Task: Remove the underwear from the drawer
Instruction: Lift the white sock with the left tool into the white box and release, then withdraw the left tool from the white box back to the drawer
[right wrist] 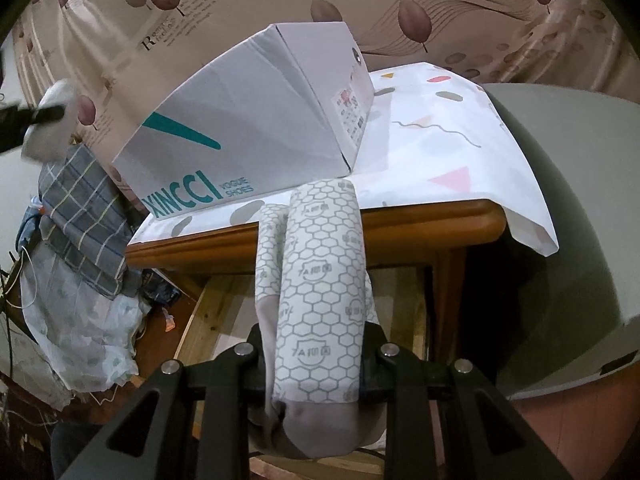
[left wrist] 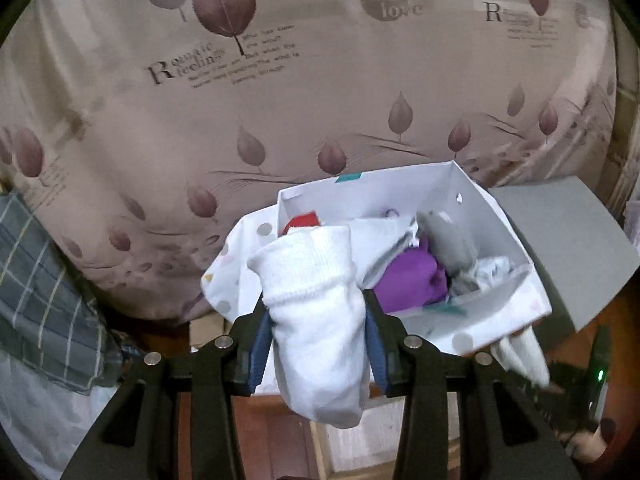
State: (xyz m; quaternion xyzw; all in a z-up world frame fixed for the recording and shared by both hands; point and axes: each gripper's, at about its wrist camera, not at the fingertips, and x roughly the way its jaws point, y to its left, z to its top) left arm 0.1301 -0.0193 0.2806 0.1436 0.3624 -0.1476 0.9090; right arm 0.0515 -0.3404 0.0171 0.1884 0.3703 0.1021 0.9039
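My left gripper (left wrist: 316,308) is shut on a rolled white garment (left wrist: 316,264), held up in the air in front of the open white shoe box (left wrist: 472,208). Inside the box lie a purple garment (left wrist: 412,276), a grey one (left wrist: 448,240) and a bit of red cloth (left wrist: 304,222). My right gripper (right wrist: 316,336) is shut on a grey garment with a hexagon print (right wrist: 324,272), which hangs below the table's front edge. In the right wrist view the box (right wrist: 248,132) shows its closed side, and the white garment (right wrist: 52,120) appears at the far left.
The box stands on a wooden table (right wrist: 400,224) covered by a white patterned cloth (right wrist: 460,140). A grey rounded object (right wrist: 560,200) is to the right, and a checked cloth (right wrist: 84,216) to the left. A leaf-printed fabric (left wrist: 320,80) fills the background.
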